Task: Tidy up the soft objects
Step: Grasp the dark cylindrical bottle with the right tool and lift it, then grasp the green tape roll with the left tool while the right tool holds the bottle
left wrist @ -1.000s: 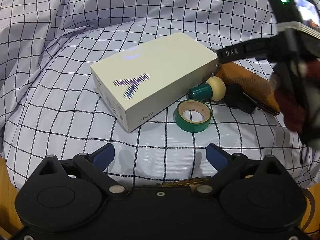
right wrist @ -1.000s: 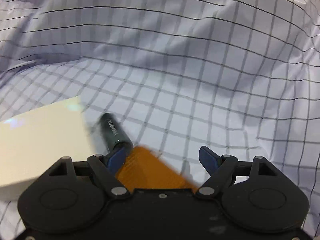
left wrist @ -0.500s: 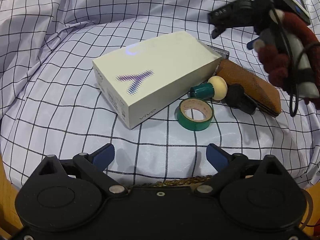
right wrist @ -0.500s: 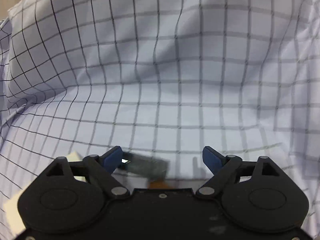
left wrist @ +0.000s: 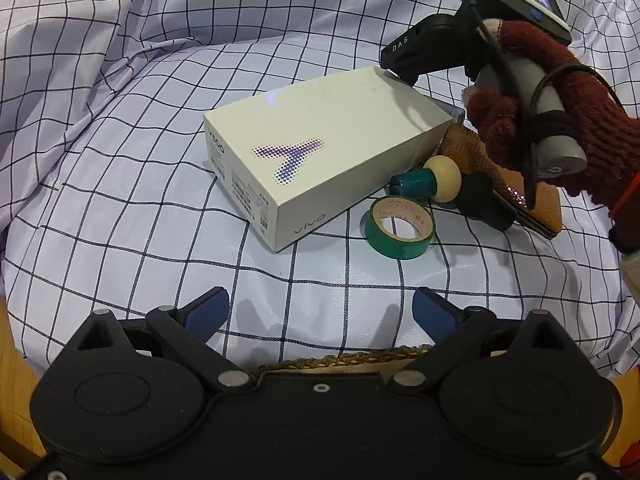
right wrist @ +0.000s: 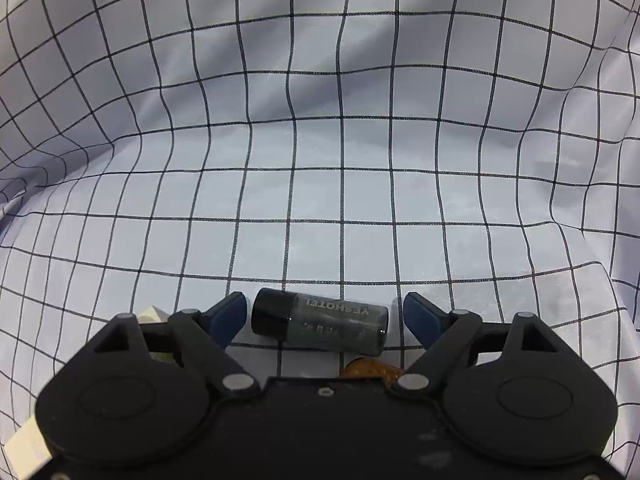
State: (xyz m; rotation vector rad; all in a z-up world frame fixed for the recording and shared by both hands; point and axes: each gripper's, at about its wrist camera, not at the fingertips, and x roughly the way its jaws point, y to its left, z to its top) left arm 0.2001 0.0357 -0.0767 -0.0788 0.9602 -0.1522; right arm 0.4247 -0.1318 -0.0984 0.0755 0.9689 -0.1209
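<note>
On a white checked cloth lie a cream phone box, a green tape roll, a green-handled tool with a round wooden head, and a brown mesh case. My left gripper is open and empty, hovering in front of the box and the tape. My right gripper is open, its jaws either side of a small dark bottle lying on the cloth. In the left wrist view, the right gripper body, held by a red-gloved hand, hovers behind the box.
A woven basket rim shows under the cloth's near edge. Wood surface shows at the lower left. The cloth rises in folds at the back and left. The box corner and the brown case peek out beneath my right gripper.
My right gripper swung away from the brown case, upward and back behind the box, and the dark bottle now lies sharp between its open jaws. The left gripper barely moved.
</note>
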